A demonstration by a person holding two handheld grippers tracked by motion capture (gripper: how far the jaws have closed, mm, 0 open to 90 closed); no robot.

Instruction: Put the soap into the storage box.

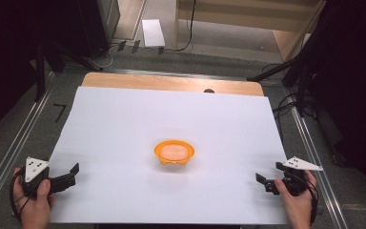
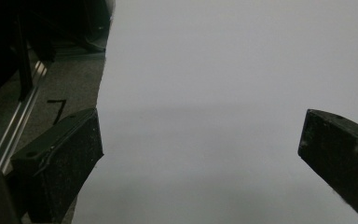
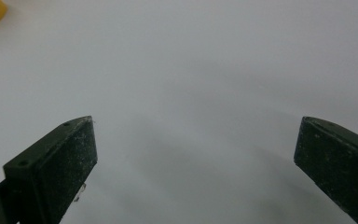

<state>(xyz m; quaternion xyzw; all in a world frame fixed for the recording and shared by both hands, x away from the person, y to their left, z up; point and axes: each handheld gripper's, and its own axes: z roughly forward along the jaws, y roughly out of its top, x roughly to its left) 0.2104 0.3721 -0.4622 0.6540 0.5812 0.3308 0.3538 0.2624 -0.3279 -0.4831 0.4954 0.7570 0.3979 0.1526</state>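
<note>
1. Orange plastic bowl [image 1: 174,152] sits upright on the white sheet [image 1: 124,129] that covers the table, roughly midway between the sheet's left and right edges and nearer its near edge than its far one. Its inside looks pale, though what fills it cannot be told.
2. At the sheet's near left corner the left gripper [image 1: 74,172] is held in a hand [image 1: 34,206], its jaws spread wide and pointing toward the middle of the sheet. Nothing lies between them; in the left gripper view bare white sheet shows in the gap.
3. Close to the near right corner the right gripper [image 1: 269,175] is held in the other hand [image 1: 296,202], jaws likewise spread apart with bare sheet between them, pointing inward.
4. Both grippers are well apart from the bowl, one on either side of it.
5. A sliver of the bowl shows at the top left corner of the right gripper view.
6. Along the far edge a strip of wooden tabletop [image 1: 171,83] shows beyond the sheet.
</note>
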